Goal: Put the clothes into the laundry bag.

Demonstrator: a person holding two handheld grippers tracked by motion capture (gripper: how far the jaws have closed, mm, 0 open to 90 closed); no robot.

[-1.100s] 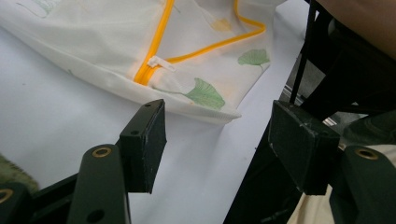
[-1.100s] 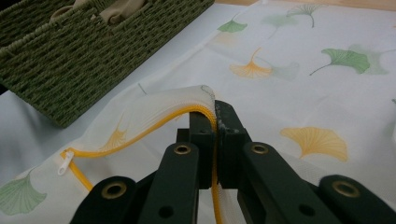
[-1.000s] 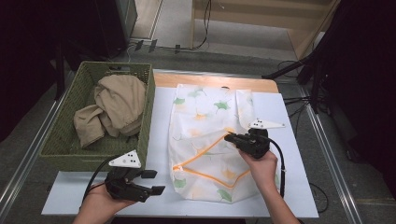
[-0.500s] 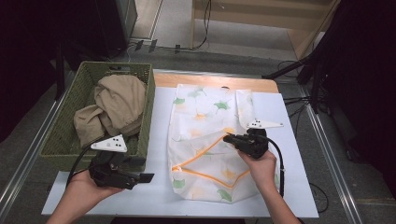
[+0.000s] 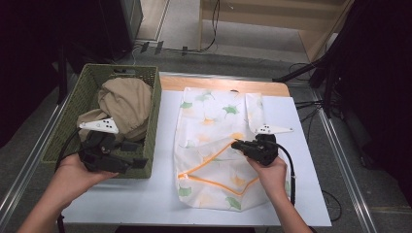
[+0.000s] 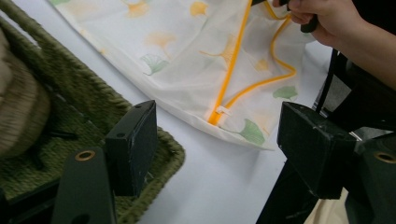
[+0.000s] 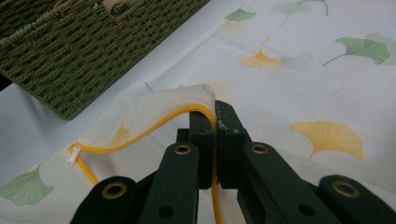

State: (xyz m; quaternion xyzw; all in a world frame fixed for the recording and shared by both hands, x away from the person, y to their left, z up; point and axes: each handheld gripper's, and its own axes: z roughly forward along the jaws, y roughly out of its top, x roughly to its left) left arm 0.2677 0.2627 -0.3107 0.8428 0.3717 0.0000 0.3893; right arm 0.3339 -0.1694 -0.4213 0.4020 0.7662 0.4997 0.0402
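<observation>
R claw (image 7: pixel 215 122) clamped on laundry bag (image 5: pixel 214 121) zip edge

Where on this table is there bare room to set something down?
Bare white table runs right of the mesh laundry bag, and along the near edge between basket and bag. The basket is full of beige cloth; the bag's middle is crowded by the right gripper.
</observation>
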